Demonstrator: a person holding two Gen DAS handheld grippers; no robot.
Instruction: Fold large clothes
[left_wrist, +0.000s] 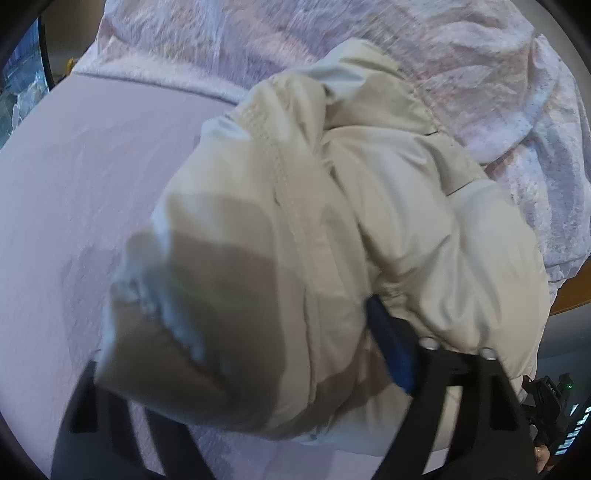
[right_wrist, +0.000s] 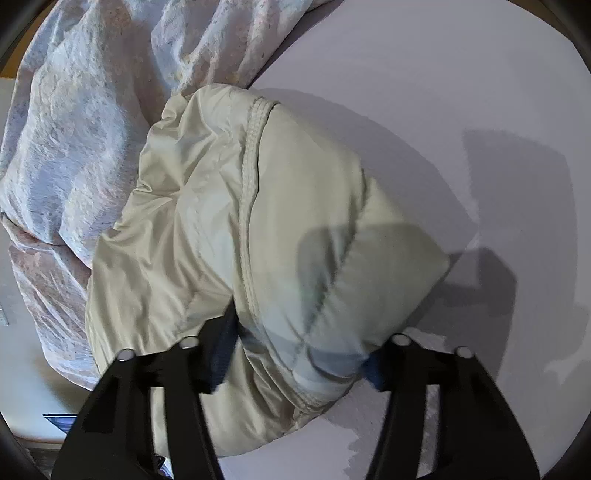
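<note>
A cream puffy jacket (left_wrist: 332, 206) lies bunched on a pale lilac bed sheet (left_wrist: 92, 166). In the left wrist view its fabric drapes over and between my left gripper's (left_wrist: 258, 387) black fingers; one blue pad (left_wrist: 391, 350) shows, the left finger is mostly hidden by cloth. In the right wrist view the same jacket (right_wrist: 240, 221) sits between my right gripper's (right_wrist: 295, 365) wide-apart fingers, its lower edge bulging between the blue pads (right_wrist: 221, 354). The jaws stand far apart with the fabric resting between them.
A rumpled pink-and-white patterned duvet (left_wrist: 461, 74) is heaped behind the jacket and also shows in the right wrist view (right_wrist: 74, 129). Bare sheet (right_wrist: 443, 92) stretches to the right there. A wooden edge (left_wrist: 569, 299) shows at the right.
</note>
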